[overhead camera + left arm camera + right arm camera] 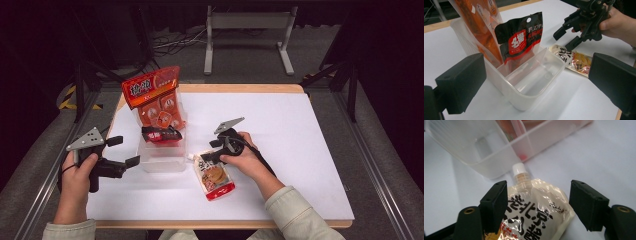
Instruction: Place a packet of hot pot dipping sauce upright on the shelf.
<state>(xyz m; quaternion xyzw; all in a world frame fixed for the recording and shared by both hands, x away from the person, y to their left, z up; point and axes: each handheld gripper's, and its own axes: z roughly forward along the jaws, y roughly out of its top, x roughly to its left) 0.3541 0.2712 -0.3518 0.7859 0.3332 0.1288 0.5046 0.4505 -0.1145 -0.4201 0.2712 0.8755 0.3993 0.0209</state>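
From the high view I see my left claw (124, 151) spread wide, empty, just left of the clear bin (162, 159); the spouted pouch (214, 176) lies flat on the worktop (300, 150). In the left gripper view, two packets (520, 47) stand in the bin. In the right gripper view, my right claw (537, 206) gapes over the pouch's top, gripping nothing.

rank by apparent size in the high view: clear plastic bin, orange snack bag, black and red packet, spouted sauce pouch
1. clear plastic bin
2. orange snack bag, close to the bin, so unsure
3. spouted sauce pouch
4. black and red packet, partly hidden inside the bin
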